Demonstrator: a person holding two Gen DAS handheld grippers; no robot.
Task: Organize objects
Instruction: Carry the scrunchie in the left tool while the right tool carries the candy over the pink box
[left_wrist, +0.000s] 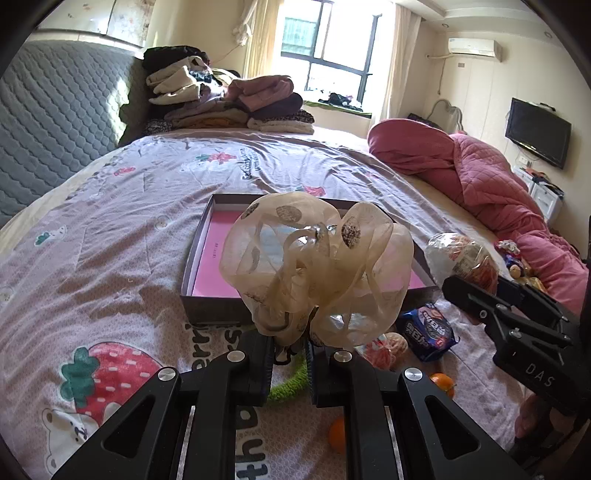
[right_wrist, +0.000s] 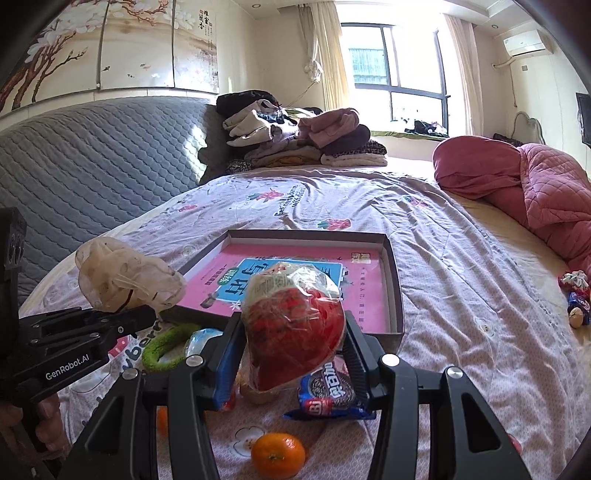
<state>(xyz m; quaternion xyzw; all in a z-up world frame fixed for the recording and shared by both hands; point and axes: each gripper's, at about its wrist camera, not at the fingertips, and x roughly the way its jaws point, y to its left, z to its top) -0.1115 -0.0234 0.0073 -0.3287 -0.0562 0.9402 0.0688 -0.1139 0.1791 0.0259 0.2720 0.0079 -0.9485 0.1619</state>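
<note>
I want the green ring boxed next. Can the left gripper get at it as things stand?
Probably not yet. The left gripper is shut on the sheer scrunchie, so its fingers are occupied. The green ring lies uncovered on the bedsheet just beneath it; dropping the scrunchie first should free the way.

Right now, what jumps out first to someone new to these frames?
Both grippers are loaded: the left gripper holds up a sheer beige spotted scrunchie, and the right gripper clamps a red plastic-wrapped snack pack. Just behind them on the bed lies an open shallow box with a pink book in it. Loose snacks and a tangerine lie on the sheet in front.
</note>
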